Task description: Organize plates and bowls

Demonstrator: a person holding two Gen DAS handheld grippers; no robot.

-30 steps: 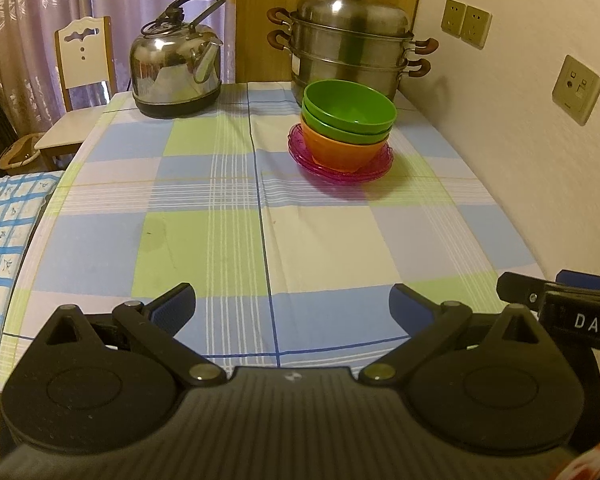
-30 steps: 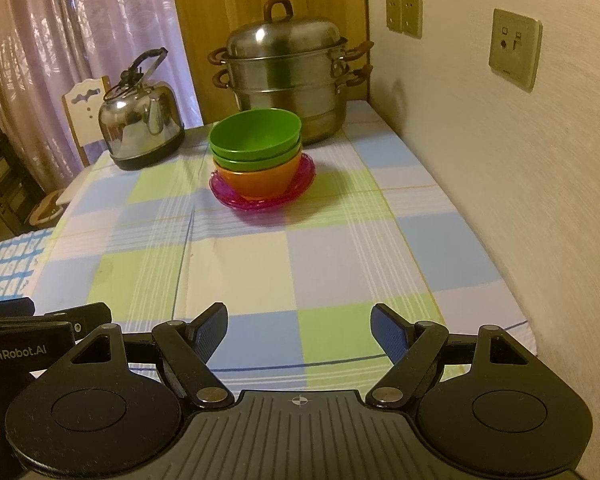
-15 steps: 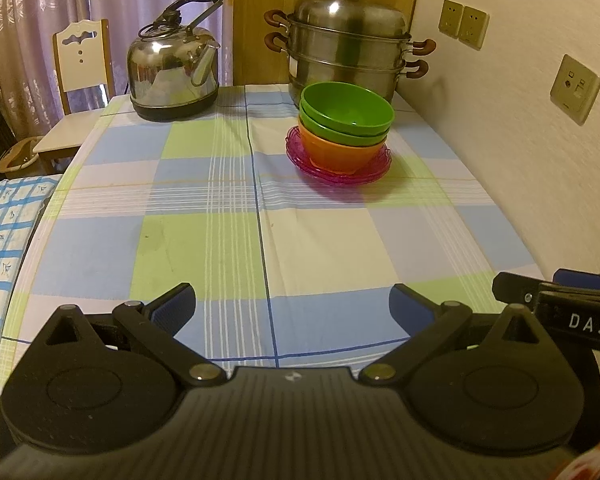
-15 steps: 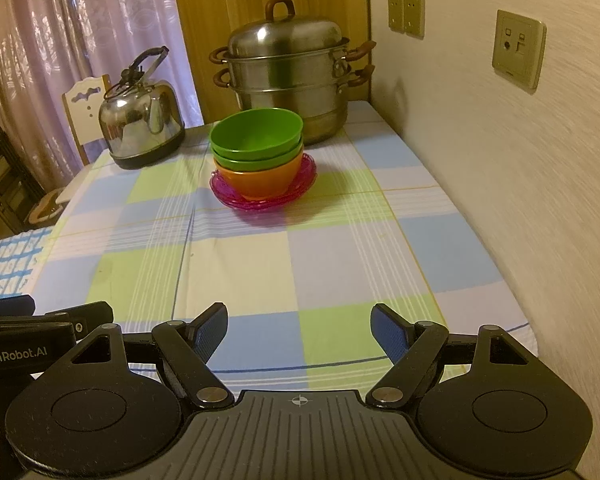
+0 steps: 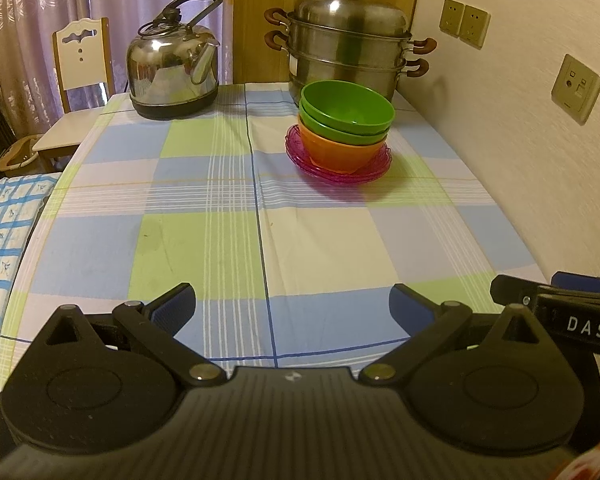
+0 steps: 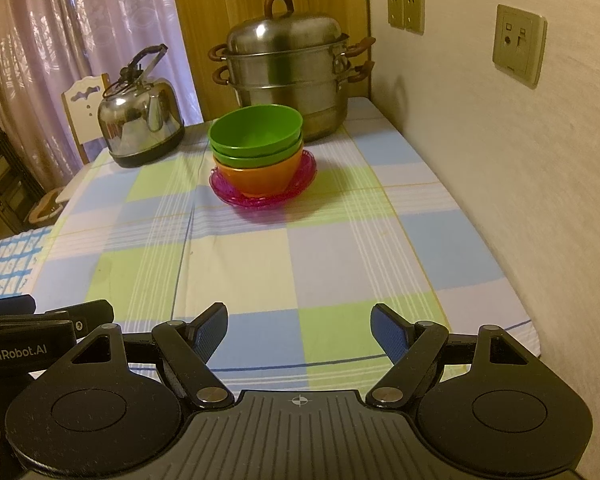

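left wrist view shows your left claw [image 5: 292,304] spread wide and empty; right claw [image 6: 299,330] likewise agape, nothing between its pads; the green bowls [image 5: 347,110] nest in the orange bowl [image 5: 340,152] on the pink plates [image 5: 338,170] at one o'clock, far up the desk [image 5: 204,248]; approach low across the bare cloth, gripping one rim; mind the steamer pot [image 5: 348,52] just behind and the wall [image 5: 540,184] at three o'clock.

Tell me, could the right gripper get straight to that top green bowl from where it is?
Probably yes. The right gripper is open and holds nothing, and only bare checked tablecloth lies between it and the top green bowl. The steamer pot stands behind the stack, out of the way, though the bowl is still some way off.
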